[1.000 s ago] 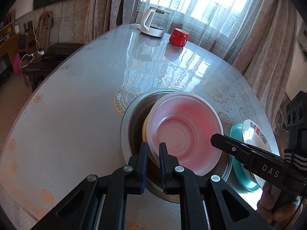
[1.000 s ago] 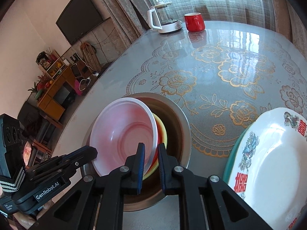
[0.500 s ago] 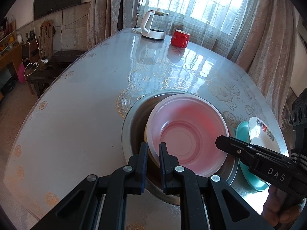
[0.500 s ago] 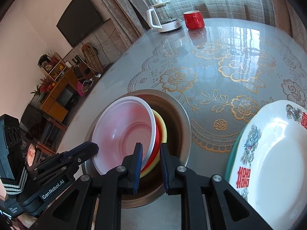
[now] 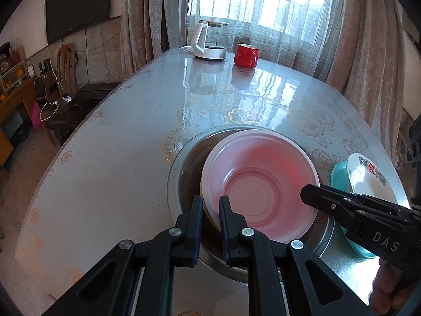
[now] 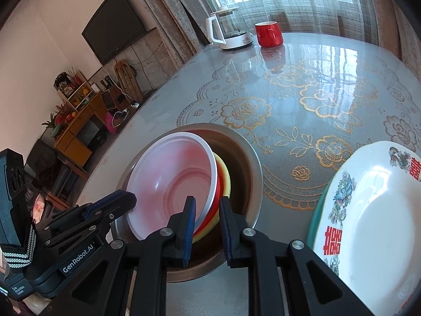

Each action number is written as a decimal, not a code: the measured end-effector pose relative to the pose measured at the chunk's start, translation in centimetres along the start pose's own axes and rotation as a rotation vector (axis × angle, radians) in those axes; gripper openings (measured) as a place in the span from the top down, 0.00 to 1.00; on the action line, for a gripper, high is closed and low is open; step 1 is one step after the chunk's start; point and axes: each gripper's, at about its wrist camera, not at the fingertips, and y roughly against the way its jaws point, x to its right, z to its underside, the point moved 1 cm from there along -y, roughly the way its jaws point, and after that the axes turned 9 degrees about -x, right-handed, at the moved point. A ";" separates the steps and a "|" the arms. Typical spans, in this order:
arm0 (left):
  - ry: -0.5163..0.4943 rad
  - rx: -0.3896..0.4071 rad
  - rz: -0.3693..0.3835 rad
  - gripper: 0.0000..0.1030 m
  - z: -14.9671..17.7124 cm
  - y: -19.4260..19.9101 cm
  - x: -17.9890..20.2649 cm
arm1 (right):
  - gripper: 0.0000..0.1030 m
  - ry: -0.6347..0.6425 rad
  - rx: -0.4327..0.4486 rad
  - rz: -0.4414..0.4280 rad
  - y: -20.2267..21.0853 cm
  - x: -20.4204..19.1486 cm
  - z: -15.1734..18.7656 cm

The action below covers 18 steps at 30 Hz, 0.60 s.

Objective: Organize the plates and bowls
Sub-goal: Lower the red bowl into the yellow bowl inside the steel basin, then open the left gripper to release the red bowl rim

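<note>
**Both grippers nearly closed at the bowl stack**

Left gripper (image 5: 211,205), in its own view, is clenched almost to its narrowest. The near rim of the pale pink bowl (image 5: 259,184) shows in the slit between its jaws, but whether the pads press on it I cannot tell. That bowl leans inside the steel basin (image 5: 184,173) on the table (image 5: 110,158). To the right, the right gripper (image 5: 310,193) reaches in at the bowl's far rim, and beyond it a patterned white plate (image 5: 367,171) lies on a teal plate (image 5: 338,173).

From the right wrist view, the right gripper (image 6: 208,208) is likewise nearly shut, with the edges of the red bowl (image 6: 214,205) and yellow bowl (image 6: 225,181) nested under the pink one showing between its jaws; contact is unclear. The left gripper (image 6: 129,197) sits at the opposite rim.

The likely risk: the nested bowls are thin and tilted, so a pull on one rim could drag the whole stack, or let it slip and clatter against the basin.
</note>
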 end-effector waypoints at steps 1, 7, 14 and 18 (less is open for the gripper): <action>-0.007 0.004 -0.005 0.87 0.1 0.1 0.1 | 0.85 0.000 0.001 0.003 0.0 0.0 0.0; -0.027 0.014 -0.027 0.87 0.2 0.2 0.5 | 0.86 -0.016 -0.008 0.007 -0.1 0.2 -0.1; -0.022 0.015 -0.025 0.87 0.4 0.4 0.4 | 0.81 -0.055 -0.012 -0.015 0.3 0.8 -0.1; -0.019 0.021 -0.023 0.87 0.4 0.6 0.4 | 0.81 -0.046 0.020 0.010 1.0 0.8 0.0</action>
